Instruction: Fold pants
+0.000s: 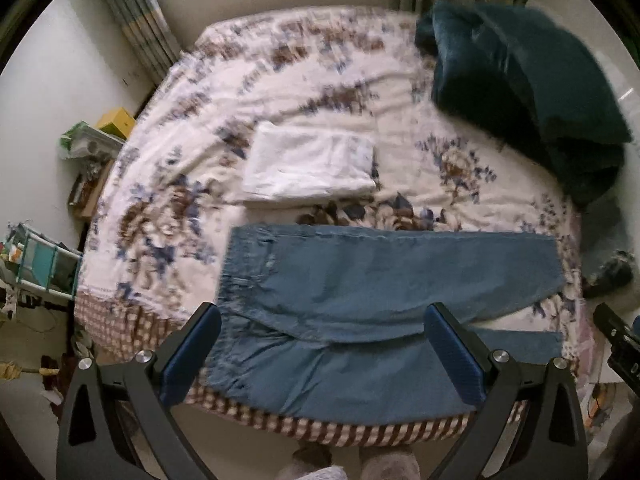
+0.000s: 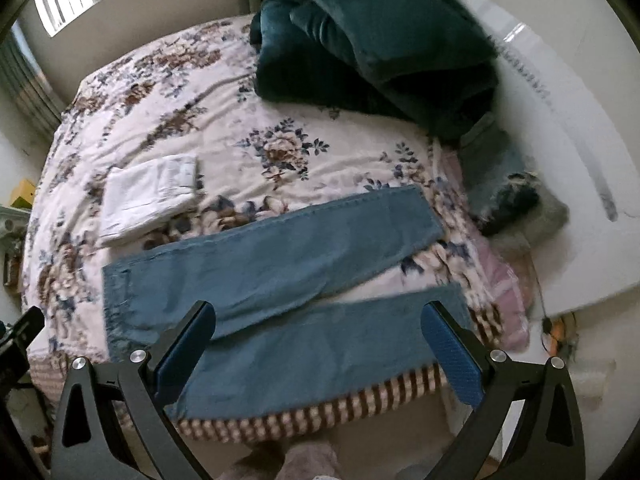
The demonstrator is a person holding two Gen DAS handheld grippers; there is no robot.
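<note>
The blue denim pants lie flat along the near edge of the bed, low in both frames, legs running toward the right, one leg angled apart from the other, waistband at the left. The cloth looks soft and faintly creased. My left tongs hang spread wide above them, grasping nothing; my right tongs likewise gape, released, over the nearer leg. The bedspread is floral with a checked border. A folded white cloth rests just beyond the pants, centre left. A plush dark teal blanket is heaped at the upper right. Clutter at the left edge is too blurred to name.
</note>
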